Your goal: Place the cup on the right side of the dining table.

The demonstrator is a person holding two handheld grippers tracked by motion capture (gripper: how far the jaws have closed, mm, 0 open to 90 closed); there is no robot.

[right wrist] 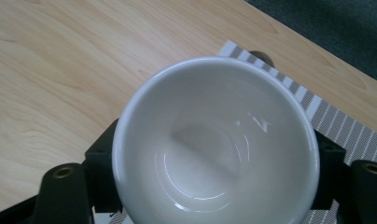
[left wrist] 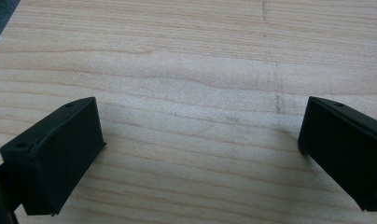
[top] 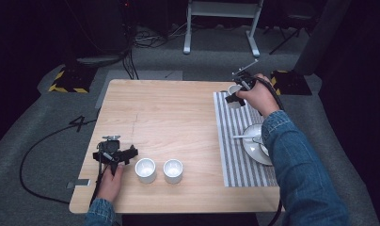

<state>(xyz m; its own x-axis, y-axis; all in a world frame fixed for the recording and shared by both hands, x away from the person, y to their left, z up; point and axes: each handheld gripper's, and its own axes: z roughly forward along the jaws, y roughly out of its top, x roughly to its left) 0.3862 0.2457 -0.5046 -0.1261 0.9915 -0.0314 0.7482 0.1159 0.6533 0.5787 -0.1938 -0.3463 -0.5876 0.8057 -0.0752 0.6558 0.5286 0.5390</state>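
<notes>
My right gripper (top: 234, 95) is shut on a small white cup (top: 233, 89) over the far left corner of a grey striped placemat (top: 235, 155). In the right gripper view the empty cup (right wrist: 214, 140) sits between the two black jaws of the right gripper (right wrist: 214, 161), with the placemat (right wrist: 326, 116) beneath it. I cannot tell whether the cup touches the mat. My left gripper (top: 131, 153) lies low at the near left of the table, open. In its own view the left gripper (left wrist: 200, 135) has nothing but bare wood between its jaws. Two more white cups (top: 145, 169) (top: 173, 170) stand just right of it.
A white plate (top: 254, 148) with a spoon (top: 247, 137) across it rests on the placemat, partly under the right sleeve. The wooden table (top: 178, 113) has bare wood in its middle. Beyond its far edge are a white frame's legs (top: 188, 44) and yellow-black floor blocks (top: 68, 80).
</notes>
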